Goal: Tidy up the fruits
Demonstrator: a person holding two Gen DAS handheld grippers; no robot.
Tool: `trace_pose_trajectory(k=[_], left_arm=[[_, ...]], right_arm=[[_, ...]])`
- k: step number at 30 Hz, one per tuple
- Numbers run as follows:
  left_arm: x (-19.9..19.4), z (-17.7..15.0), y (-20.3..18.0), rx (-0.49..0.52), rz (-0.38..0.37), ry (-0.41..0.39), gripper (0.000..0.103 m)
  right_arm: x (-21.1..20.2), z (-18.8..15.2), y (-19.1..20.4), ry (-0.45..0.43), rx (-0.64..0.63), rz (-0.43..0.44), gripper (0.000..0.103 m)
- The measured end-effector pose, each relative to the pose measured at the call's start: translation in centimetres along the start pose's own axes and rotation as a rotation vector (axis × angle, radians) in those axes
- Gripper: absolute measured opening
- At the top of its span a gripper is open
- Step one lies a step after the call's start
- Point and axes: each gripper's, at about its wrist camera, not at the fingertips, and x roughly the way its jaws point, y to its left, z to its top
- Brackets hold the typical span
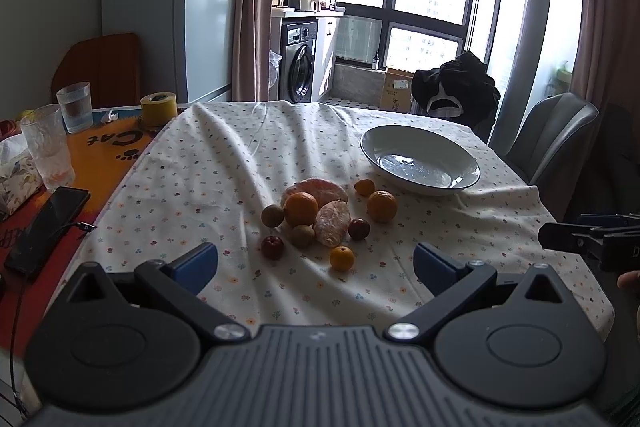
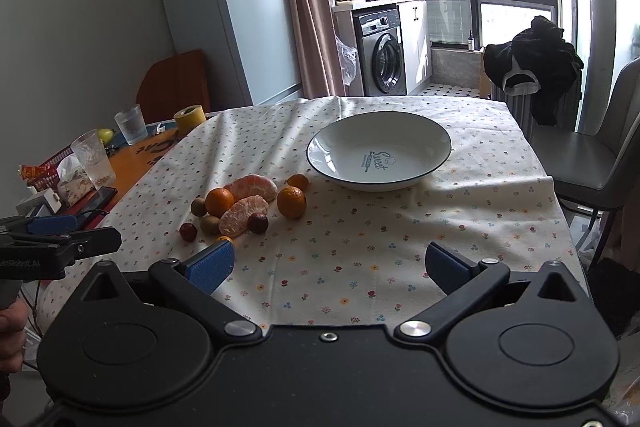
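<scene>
The left gripper (image 1: 316, 263) has its blue fingers (image 1: 196, 265) spread wide with nothing between them, hanging low in the frame over the flowered cloth (image 1: 224, 163). The right gripper (image 2: 328, 267) is the same: fingers (image 2: 212, 267) apart and empty, low in its own view. In the left wrist view the right gripper shows at the right edge; in the right wrist view the left one shows at the left edge.

Just beyond the left fingers, at the middle of the left wrist view, lies the fruit: a small orange (image 1: 342, 258) nearest, then a red fruit (image 1: 272, 247), a brown fruit (image 1: 302, 235), a peeled segment cluster (image 1: 332, 223) and a second red fruit (image 1: 359, 229). Behind these sit a larger orange (image 1: 301, 207), another brown fruit (image 1: 273, 215), more peeled citrus (image 1: 320, 187), a second orange (image 1: 382, 206) and a tiny one (image 1: 365, 187). All lie in a loose huddle on the table, several touching.

The bowl (image 1: 464, 157) stands right of centre, above the fruit in the frame, and looks empty (lettering shows on its bottom in the right wrist view).

By my reading no fruit is in the bowl, so the task is at its start: the step in hand is choosing and reaching for a first piece. The next move likely calls for lowering the left fingers around the nearest small orange, which stands a little apart, and closing gently. The peeled pieces look soft and will want a light squeeze.
</scene>
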Motion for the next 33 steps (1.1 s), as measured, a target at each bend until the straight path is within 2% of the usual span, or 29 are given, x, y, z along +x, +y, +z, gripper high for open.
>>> trace_pose_trajectory(k=[13, 23, 27, 28, 33], left_arm=[[1.0, -0.3, 2.5, -0.061, 0.040, -0.004, 0.103], [4.1, -1.9, 4.5, -0.093, 0.076, 0.003, 0.099], [5.5, -2.6, 5.0, -0.098, 0.077, 0.016, 0.087], [5.8, -2.7, 5.2, -0.098, 0.079, 0.020, 0.081], [7.6, -2.7, 6.0, -0.118, 0.071, 0.037, 0.065]], right_arm=[[1.4, -0.6, -0.9, 0.013, 0.032, 0.036, 0.103], [5.0, -0.9, -0.4, 0.047, 0.044, 0.108, 0.103], [7.1, -0.9, 0.4, 0.079, 0.034, 0.142, 0.102], [7.5, -0.9, 0.6, 0.087, 0.028, 0.152, 0.100], [9.6, -0.3, 1.6, 0.113, 0.003, 0.192, 0.084]])
